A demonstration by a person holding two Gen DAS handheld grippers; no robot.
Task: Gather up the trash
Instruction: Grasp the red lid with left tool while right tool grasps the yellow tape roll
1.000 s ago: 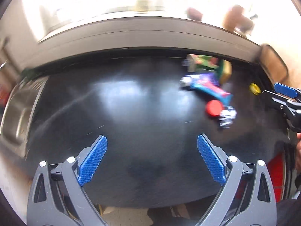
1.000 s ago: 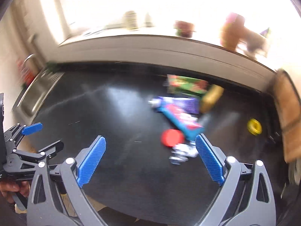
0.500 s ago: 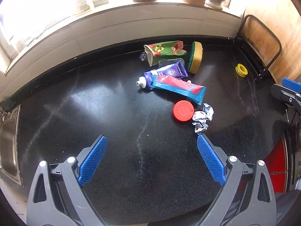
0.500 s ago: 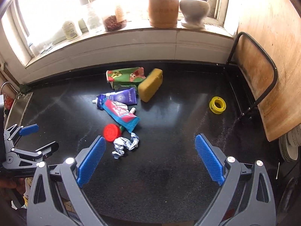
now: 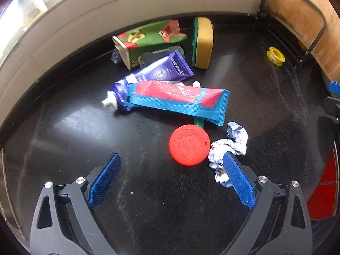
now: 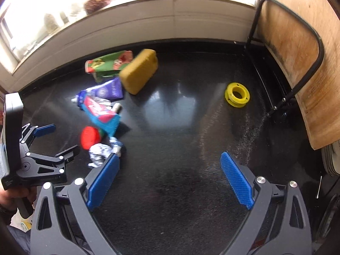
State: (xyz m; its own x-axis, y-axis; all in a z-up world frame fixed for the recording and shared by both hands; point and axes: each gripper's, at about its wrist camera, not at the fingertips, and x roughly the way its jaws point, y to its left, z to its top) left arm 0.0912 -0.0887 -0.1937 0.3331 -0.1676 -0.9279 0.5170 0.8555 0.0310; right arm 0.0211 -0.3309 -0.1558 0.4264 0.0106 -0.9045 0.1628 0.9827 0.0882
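Trash lies on the black counter (image 5: 63, 127): a red lid (image 5: 189, 145), crumpled foil (image 5: 229, 150), a red-and-blue wrapper (image 5: 180, 99), a purple tube (image 5: 155, 74) and a green carton (image 5: 148, 40). My left gripper (image 5: 172, 182) is open and empty, just in front of the lid; its right pad overlaps the foil. My right gripper (image 6: 170, 180) is open and empty over bare counter, with the foil (image 6: 102, 152) by its left pad. The lid (image 6: 90, 137), wrapper (image 6: 99, 114), tube (image 6: 104, 91) and carton (image 6: 108, 63) lie at its left. The left gripper (image 6: 55, 138) also shows there.
A yellow sponge (image 5: 203, 42) stands by the carton. A yellow spool (image 6: 237, 94) lies at the right near a black rack (image 6: 297, 48) holding a wooden board (image 6: 297, 31). A tiled ledge (image 6: 148, 14) backs the counter.
Both grippers have moved forward and lower toward the trash pile. The left one has closed in on the red lid and foil. Both stay open.
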